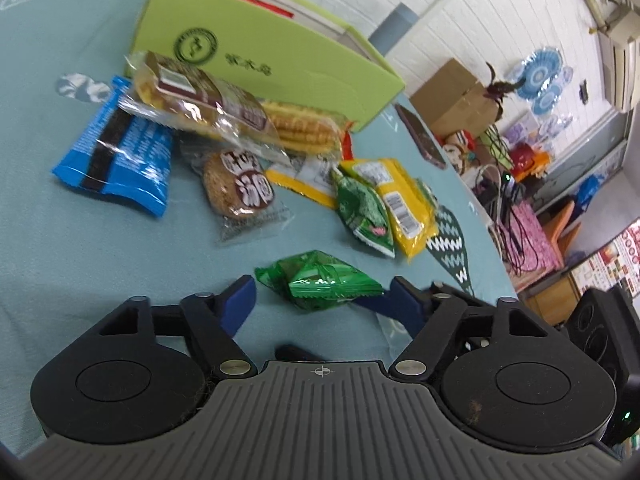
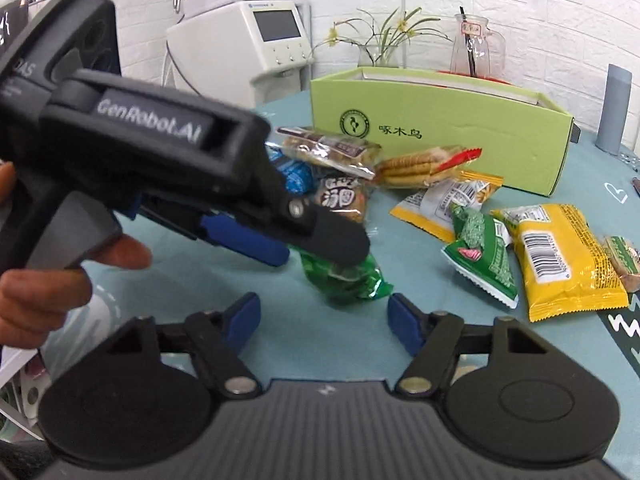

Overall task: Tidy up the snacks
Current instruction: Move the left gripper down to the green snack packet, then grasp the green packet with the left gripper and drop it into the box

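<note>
A small green snack packet point(image 1: 320, 280) lies on the teal tablecloth point(image 1: 80, 260) in front of a pile of snacks. My left gripper point(image 1: 322, 296) is closed around it, and both blue pads touch its ends. The right wrist view shows the same packet point(image 2: 348, 280) under the left gripper point(image 2: 320, 256), held by a hand point(image 2: 36, 292). My right gripper point(image 2: 324, 316) stands open just short of the packet, with nothing between its fingers. The light green cardboard box point(image 2: 440, 128) stands behind the pile.
The pile holds a blue packet point(image 1: 116, 152), a round cookie pack point(image 1: 240, 188), wrapped biscuits point(image 1: 200, 96), wafer rolls point(image 2: 420, 164), yellow packets point(image 2: 568, 256) and another green packet point(image 2: 484, 260). A phone point(image 1: 420, 136) lies near the table edge. A glass jug point(image 2: 476, 48) and a plant vase point(image 2: 380, 52) stand behind the box.
</note>
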Available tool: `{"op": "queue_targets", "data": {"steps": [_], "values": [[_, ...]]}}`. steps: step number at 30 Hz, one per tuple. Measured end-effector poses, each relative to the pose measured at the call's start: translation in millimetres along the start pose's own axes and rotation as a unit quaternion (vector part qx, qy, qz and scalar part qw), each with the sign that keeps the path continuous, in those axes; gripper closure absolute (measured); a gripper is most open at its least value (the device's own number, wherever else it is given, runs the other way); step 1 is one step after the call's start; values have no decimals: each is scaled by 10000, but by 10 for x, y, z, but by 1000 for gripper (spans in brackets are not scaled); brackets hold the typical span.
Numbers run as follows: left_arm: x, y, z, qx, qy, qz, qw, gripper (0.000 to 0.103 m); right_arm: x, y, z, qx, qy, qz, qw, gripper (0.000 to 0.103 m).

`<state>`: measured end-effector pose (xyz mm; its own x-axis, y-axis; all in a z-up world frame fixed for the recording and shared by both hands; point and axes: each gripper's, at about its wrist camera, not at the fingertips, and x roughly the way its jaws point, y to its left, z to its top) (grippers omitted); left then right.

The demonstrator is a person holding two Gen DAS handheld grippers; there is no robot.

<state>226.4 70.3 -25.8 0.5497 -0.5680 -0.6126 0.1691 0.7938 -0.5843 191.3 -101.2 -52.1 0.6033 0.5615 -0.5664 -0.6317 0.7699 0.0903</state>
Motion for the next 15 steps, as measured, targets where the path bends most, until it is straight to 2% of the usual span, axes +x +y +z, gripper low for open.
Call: {"op": "queue_targets", "data": {"steps": [6,8,10,11,12,15], "values": [[83,-11,57,34,23,-24,10000,58,76,-105,94,161,-2,-5,9999,34],[68,-6,41,74,21,69,9999,70,96,-68,98,51,1,-3,10000,35],[46,30,15,29,-2,34,10000,78,93,-3,75,-127,-19,-65,9999,42],[34,46,9,-26,-37,114,9999,91,90,26,71,-188,-19,-118,9998,47],[18,49,9,-44,-53,140,9999,91,86,54,78,-232,-6,-139,9996,55],[-99,-26,82,-45,-189,48,9998,91,-4,77,162,-310,-103,-144,9994,58]]}}
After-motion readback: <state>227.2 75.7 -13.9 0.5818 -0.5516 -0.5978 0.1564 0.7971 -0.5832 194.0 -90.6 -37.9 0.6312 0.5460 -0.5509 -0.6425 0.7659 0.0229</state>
